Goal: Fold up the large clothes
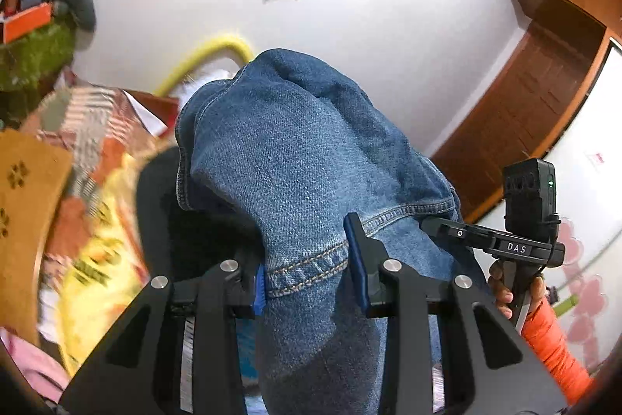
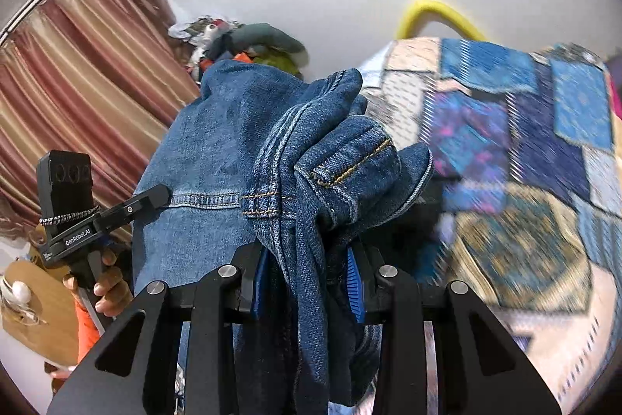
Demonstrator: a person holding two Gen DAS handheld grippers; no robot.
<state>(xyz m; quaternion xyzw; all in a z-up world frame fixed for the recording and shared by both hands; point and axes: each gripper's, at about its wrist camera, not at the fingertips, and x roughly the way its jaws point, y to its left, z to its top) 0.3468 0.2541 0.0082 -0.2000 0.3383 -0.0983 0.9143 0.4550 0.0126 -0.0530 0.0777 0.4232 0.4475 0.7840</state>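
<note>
Blurred bedspread (image 2: 525, 181) behind gripped jeans (image 1: 295, 150)

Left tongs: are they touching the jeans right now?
Touching. The left wrist view shows the left tongs with both blue pads pressed against the jeans hem.

The jeans (image 1: 303, 158) hung between the left gripper (image 1: 311, 279) and right gripper (image 2: 307, 282), above the patchwork bedspread (image 2: 525, 150); a door (image 1: 544, 92) stood far right.

A patchwork quilt (image 2: 525, 142) covered the bed, striped curtains (image 2: 77, 72) hung beside it, and a wooden door (image 1: 536, 96) stood shut.
</note>
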